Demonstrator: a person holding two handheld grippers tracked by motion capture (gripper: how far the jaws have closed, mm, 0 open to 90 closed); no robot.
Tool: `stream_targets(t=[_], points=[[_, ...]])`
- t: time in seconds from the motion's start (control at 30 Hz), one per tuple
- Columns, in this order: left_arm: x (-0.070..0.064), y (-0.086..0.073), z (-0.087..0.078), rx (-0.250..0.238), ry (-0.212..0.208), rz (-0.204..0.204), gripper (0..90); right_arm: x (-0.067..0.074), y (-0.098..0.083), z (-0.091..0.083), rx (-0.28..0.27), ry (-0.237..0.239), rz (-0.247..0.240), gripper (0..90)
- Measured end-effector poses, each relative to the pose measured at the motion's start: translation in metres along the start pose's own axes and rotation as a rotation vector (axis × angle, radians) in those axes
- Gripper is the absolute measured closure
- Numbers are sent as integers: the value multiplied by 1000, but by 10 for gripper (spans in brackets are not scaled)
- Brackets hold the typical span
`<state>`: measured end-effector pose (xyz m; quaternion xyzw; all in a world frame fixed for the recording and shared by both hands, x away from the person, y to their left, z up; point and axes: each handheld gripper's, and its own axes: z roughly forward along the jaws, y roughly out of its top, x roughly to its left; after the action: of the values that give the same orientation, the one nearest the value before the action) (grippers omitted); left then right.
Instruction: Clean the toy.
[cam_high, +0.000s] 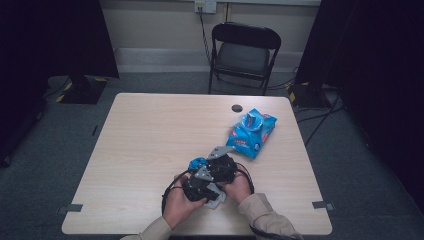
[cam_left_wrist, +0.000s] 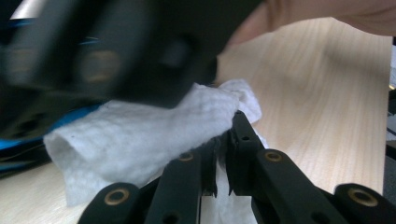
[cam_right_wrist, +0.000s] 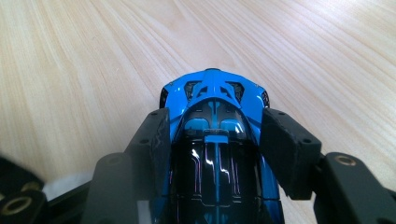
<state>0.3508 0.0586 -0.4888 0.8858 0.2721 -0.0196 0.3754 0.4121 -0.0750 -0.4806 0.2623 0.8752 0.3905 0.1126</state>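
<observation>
My right gripper (cam_right_wrist: 212, 126) is shut on a blue and black toy car (cam_right_wrist: 212, 93), its pads (cam_right_wrist: 285, 149) pressed against the car's two sides just above the table. From above, the car (cam_high: 196, 163) sits at the tip of that gripper (cam_high: 207, 165), near the table's front middle. My left gripper (cam_left_wrist: 226, 133) is shut on a crumpled white wipe (cam_left_wrist: 140, 135), which lies against the underside of the blurred right gripper's body. In the high view the left gripper (cam_high: 210, 192) sits close below the right one, with the wipe (cam_high: 216, 201) showing at its tip.
A blue pack of wipes (cam_high: 251, 132) lies on the light wooden table (cam_high: 150, 130), right of centre, with a small dark disc (cam_high: 237, 108) just behind it. A black folding chair (cam_high: 242, 52) stands beyond the far edge.
</observation>
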Motion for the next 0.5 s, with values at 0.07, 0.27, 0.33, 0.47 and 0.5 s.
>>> stream_targets(t=[0.07, 0.27, 0.33, 0.47, 0.5], points=[[-3, 1, 2, -6, 4, 17, 840, 0, 0, 0, 0, 0, 0, 440], [-7, 1, 1, -8, -13, 34, 838, -1, -3, -1, -16, 3, 24, 441], [-9, 1, -1, 0, -16, 48, 838, -1, -3, -1, -15, 4, 25, 440], [-11, 0, -6, 10, -20, 73, 838, -1, -3, -1, -16, 4, 28, 439], [-11, 0, -7, 1, -17, 79, 838, -1, -2, -1, -14, 3, 30, 440]])
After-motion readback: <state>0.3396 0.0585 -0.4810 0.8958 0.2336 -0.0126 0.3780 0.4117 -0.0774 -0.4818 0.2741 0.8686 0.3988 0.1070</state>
